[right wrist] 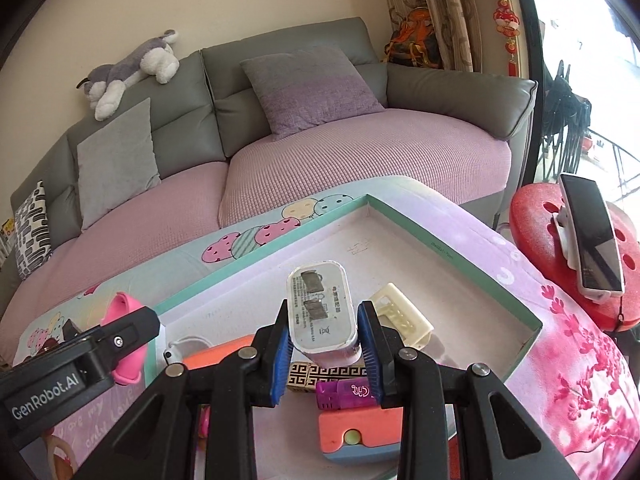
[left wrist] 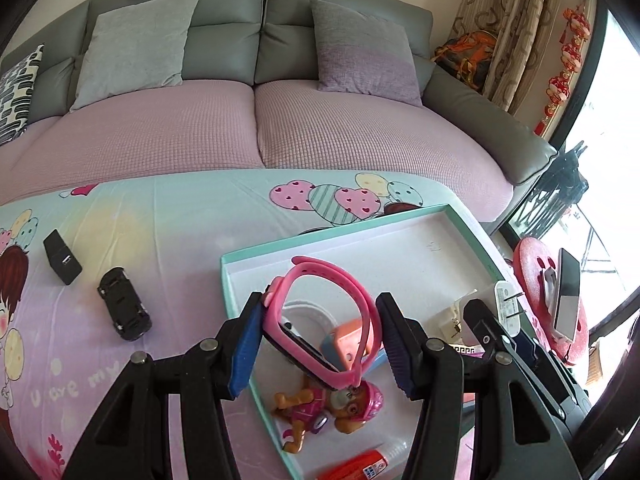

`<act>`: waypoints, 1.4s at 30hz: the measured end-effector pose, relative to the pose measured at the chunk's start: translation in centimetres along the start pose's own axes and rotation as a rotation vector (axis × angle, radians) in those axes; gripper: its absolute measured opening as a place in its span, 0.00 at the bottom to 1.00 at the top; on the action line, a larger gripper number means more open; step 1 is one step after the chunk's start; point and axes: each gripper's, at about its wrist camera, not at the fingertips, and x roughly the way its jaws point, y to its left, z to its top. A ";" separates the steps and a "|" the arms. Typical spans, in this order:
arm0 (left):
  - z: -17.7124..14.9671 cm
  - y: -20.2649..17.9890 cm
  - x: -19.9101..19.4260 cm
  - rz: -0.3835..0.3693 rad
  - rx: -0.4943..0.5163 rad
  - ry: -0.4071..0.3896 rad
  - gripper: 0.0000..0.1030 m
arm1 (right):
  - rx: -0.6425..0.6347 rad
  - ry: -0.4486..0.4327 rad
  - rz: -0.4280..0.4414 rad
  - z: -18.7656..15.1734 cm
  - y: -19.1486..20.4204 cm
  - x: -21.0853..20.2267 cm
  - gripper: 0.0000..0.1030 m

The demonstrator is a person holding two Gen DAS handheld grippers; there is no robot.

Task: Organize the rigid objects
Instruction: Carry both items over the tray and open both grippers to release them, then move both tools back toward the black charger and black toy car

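My left gripper is shut on a pink kids' watch, holding it above the teal-rimmed white tray. My right gripper is shut on a white charger plug, held over the same tray; the charger also shows in the left wrist view. In the tray lie a pink pup figure, an orange block, a purple item, a cream clip and a patterned box. A black toy car and a black adapter lie on the cloth, left of the tray.
The tray sits on a table under a cartoon cloth. A grey sofa with pink seat cover stands behind. A red stool with a phone on a stand is at the right. An orange tube lies at the tray's near edge.
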 end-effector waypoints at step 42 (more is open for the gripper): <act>-0.3 18.1 -4.2 0.315 -0.372 -0.045 0.86 | -0.040 -0.052 0.103 -0.4 6.2 -0.6 1.00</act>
